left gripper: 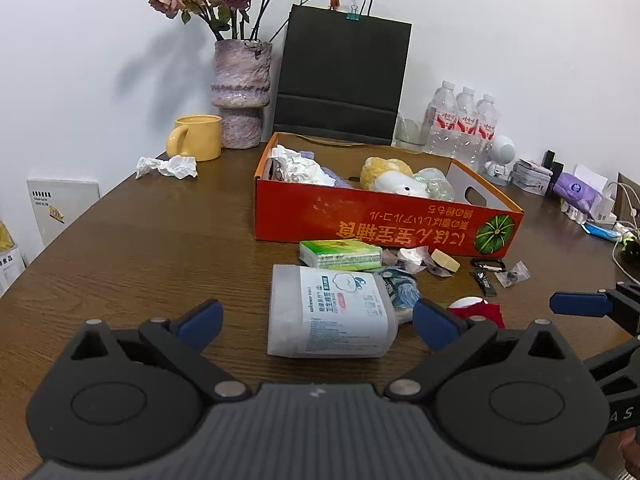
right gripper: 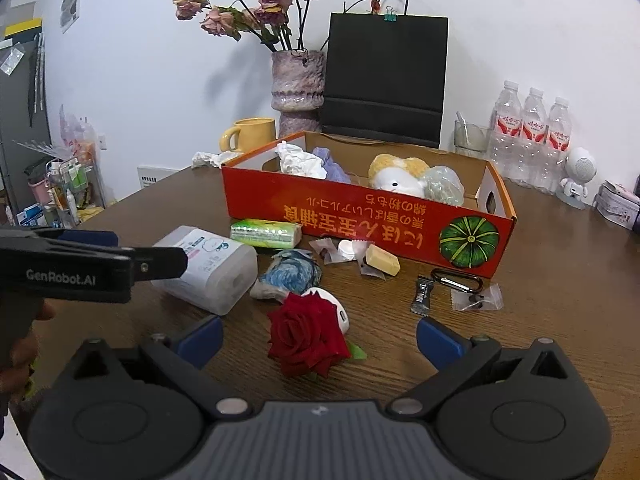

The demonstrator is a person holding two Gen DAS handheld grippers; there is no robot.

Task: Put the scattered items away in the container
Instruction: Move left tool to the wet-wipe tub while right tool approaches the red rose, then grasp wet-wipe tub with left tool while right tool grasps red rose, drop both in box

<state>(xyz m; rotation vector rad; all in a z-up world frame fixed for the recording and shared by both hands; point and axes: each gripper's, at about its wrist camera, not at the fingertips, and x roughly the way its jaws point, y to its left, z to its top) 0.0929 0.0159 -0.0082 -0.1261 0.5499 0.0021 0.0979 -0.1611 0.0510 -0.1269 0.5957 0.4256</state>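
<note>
Several loose items lie on the wooden table point(left gripper: 132, 240) along the near long wall of the orange cardboard box point(right gripper: 360, 220), which is printed with upside-down Japanese lettering and a green pumpkin picture at its right end. Inside the box sit crumpled white paper point(right gripper: 298, 160), a purple cloth point(right gripper: 332, 166) and a yellow-and-white plush toy point(right gripper: 396, 178). Just outside lie a green tissue pack point(left gripper: 340, 255), a clear tub of cotton swabs point(left gripper: 328, 312) labelled "winner", a blue-patterned pouch point(right gripper: 290, 276), a red rose point(right gripper: 306, 334), a yellow block point(right gripper: 382, 260), a black carabiner point(right gripper: 456, 278) and small wrappers. The left gripper point(left gripper: 318, 322) is spread wide around the tub, not touching it; its side reads "GenRobot.AI". The right gripper point(right gripper: 320, 342) is also wide, flanking the rose. Three water bottles point(right gripper: 532, 124) stand at the table's far right edge.
</note>
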